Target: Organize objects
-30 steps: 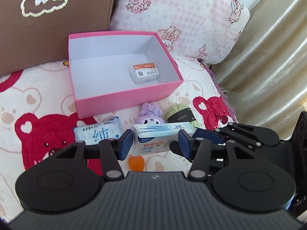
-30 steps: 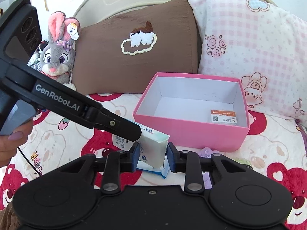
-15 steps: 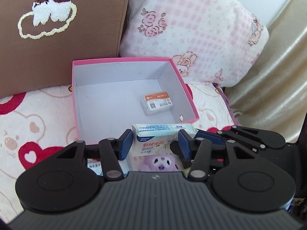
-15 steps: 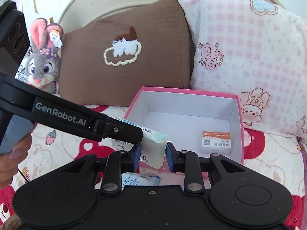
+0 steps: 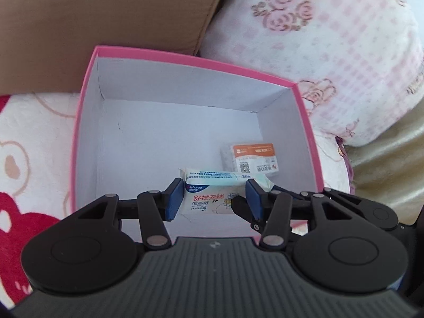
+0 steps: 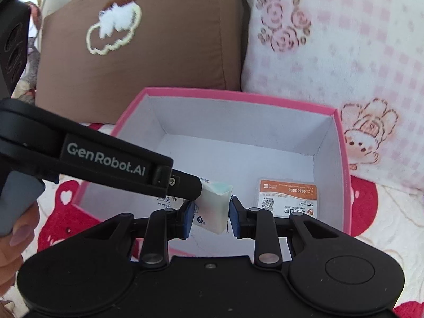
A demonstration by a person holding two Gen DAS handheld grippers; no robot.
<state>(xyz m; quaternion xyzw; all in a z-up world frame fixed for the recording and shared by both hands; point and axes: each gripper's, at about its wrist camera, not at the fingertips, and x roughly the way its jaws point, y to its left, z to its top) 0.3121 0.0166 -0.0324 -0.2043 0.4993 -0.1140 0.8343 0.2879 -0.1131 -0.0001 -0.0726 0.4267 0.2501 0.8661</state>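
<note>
Now a wet-wipe pack (image 5: 212, 198) hangs low over the pink box (image 5: 87, 84) at its near side, pinched by both the left claw (image 5: 214, 198) and the right claw (image 6: 210, 213); a small orange-labelled case (image 5: 251, 159) lies at the box's right.

the wet-wipe packet (image 5: 212, 196), a second ago lying on the bedspread in front of the pink box (image 5: 87, 106), now hangs inside that box, over its white floor near the front wall. the left gripper (image 5: 213, 198) and the right gripper (image 6: 209, 213), both pinching the packet, now reach over the box's front rim. the small orange-labelled pack (image 5: 251, 159) in the box now sits just behind the packet.
</note>
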